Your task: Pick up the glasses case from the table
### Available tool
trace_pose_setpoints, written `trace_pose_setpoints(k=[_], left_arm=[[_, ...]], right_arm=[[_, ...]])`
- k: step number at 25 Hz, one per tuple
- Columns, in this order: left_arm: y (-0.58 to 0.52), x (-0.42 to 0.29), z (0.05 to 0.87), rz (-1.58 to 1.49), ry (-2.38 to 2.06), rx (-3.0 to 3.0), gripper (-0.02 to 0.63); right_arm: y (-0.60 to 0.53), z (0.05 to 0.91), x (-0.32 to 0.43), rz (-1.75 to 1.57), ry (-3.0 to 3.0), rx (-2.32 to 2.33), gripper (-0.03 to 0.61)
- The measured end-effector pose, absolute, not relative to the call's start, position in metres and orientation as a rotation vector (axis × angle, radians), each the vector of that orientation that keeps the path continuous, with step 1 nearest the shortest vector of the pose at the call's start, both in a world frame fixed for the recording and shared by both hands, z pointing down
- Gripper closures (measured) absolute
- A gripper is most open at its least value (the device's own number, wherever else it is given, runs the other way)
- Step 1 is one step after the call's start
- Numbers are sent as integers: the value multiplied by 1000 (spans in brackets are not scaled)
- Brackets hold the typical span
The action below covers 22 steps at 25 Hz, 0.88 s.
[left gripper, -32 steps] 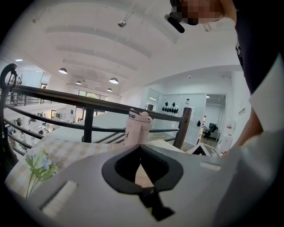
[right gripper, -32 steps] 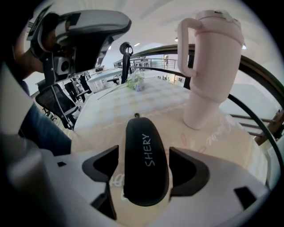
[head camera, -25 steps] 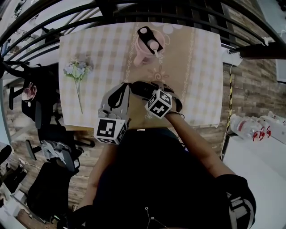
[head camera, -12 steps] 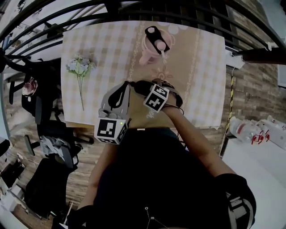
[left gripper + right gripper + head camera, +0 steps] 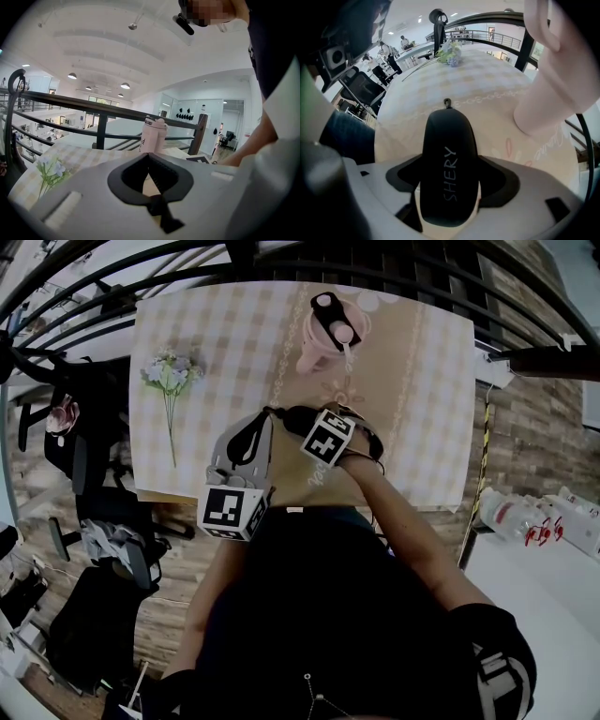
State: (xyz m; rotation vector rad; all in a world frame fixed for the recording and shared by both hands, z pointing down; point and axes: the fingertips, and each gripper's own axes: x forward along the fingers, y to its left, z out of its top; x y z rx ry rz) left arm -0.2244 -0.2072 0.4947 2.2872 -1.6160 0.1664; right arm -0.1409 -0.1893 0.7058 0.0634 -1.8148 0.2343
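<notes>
The right hand-held gripper (image 5: 450, 180) has its jaws pressed on the black glasses case (image 5: 447, 150), near the front edge of the tabletop (image 5: 473, 79). A pink bottle (image 5: 555, 84) stands just beside. The left hand-held gripper (image 5: 150, 159) is closed and empty, with flowers (image 5: 49, 168) to its left.

Right gripper (image 5: 449, 187) is clamping its jaws on both sides of the glasses case (image 5: 446, 136) and pointing left across the body in the head view. Right forearm (image 5: 403, 531) is stretching forward, bare. Left gripper (image 5: 149, 157) is hovering just beside the right one, pointing forward, jaws pressed together on nothing.
</notes>
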Motion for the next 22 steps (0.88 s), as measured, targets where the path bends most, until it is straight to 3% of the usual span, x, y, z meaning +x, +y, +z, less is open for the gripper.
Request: trace_pose_setpoints(k=[22], left_arm=[[-188,-210,475,150,-1615,2364,602]], right_arm=[[-193,637,-143,115,-1953,219,227]])
